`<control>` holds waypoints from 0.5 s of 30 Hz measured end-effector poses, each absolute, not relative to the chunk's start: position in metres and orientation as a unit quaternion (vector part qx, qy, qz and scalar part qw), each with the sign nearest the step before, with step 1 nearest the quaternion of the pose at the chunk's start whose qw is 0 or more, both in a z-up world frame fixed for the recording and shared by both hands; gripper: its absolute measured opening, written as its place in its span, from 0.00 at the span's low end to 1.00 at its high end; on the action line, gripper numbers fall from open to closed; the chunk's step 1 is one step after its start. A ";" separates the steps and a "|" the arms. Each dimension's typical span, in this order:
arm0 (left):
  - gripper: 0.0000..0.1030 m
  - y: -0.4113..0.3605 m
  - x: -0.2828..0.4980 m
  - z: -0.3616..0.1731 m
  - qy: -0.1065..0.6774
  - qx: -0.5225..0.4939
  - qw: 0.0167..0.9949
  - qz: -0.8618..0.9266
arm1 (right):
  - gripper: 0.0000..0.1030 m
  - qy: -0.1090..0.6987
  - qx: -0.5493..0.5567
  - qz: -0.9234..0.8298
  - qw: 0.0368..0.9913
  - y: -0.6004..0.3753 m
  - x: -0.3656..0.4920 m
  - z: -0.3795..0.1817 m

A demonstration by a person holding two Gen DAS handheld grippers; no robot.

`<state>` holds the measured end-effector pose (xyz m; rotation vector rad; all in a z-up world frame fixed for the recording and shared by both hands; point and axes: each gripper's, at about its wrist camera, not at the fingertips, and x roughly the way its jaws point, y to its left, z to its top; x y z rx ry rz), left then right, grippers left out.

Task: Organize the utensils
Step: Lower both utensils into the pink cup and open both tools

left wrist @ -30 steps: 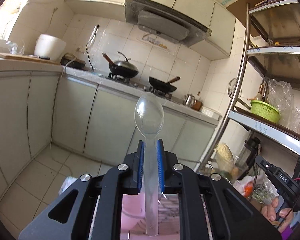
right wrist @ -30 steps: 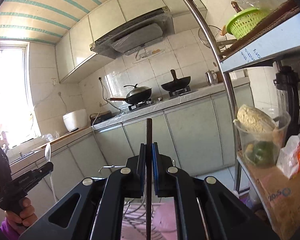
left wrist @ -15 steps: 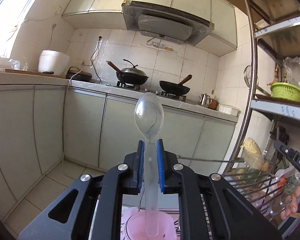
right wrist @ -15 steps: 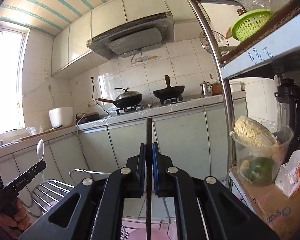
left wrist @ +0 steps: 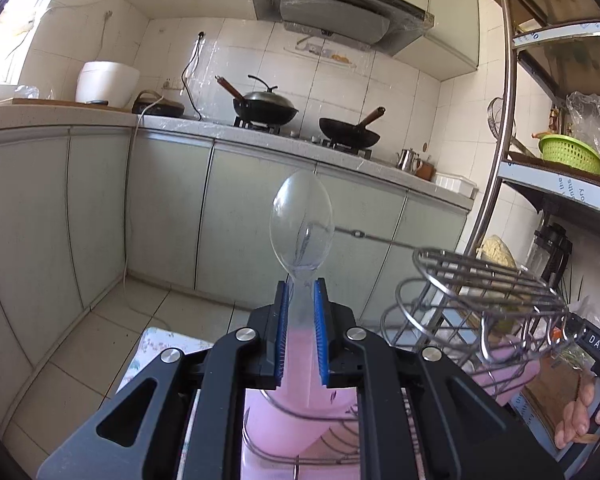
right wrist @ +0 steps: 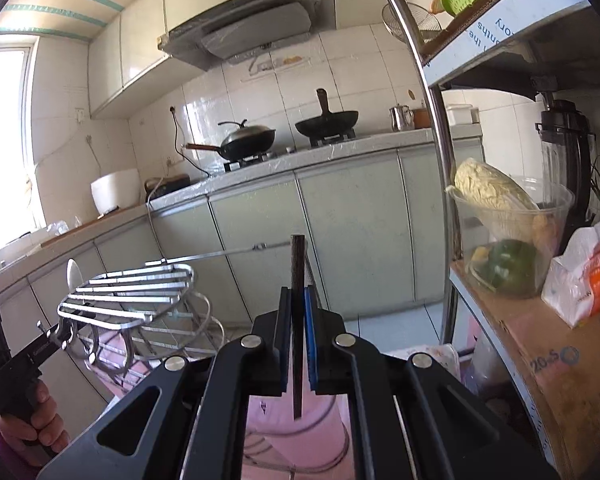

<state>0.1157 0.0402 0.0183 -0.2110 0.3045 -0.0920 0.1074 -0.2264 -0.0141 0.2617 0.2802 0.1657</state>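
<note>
I keep both tongs upright above the wire rack: left gripper clamps 1 clear spoon, right gripper 1 dark chopstick, handles down for slotting.

The pink container sits mostly hidden behind both gripper bodies, and the dark stick's far end beyond the right gripper cannot be identified.

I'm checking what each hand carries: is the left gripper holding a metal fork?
No, the left gripper is shut on a clear plastic spoon, bowl pointing up.
</note>
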 end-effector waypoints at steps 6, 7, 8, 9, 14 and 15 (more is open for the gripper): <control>0.12 0.038 0.112 0.016 0.167 -0.096 0.980 -0.039 | 0.10 0.186 0.125 0.075 0.972 -0.227 0.110 -0.023; 0.13 0.038 0.112 0.017 0.170 -0.095 0.980 -0.037 | 0.10 0.192 0.124 0.074 0.971 -0.227 0.110 -0.024; 0.13 0.038 0.112 0.017 0.174 -0.093 0.980 -0.035 | 0.11 0.198 0.123 0.073 0.970 -0.228 0.110 -0.025; 0.15 0.038 0.112 0.017 0.177 -0.093 0.979 -0.033 | 0.14 0.201 0.123 0.073 0.969 -0.228 0.110 -0.025; 0.27 0.038 0.106 0.020 0.191 -0.086 0.977 -0.031 | 0.29 0.204 0.126 0.071 0.968 -0.232 0.099 -0.027; 0.27 0.038 0.105 0.021 0.190 -0.086 0.977 -0.031 | 0.29 0.205 0.127 0.071 0.968 -0.232 0.097 -0.026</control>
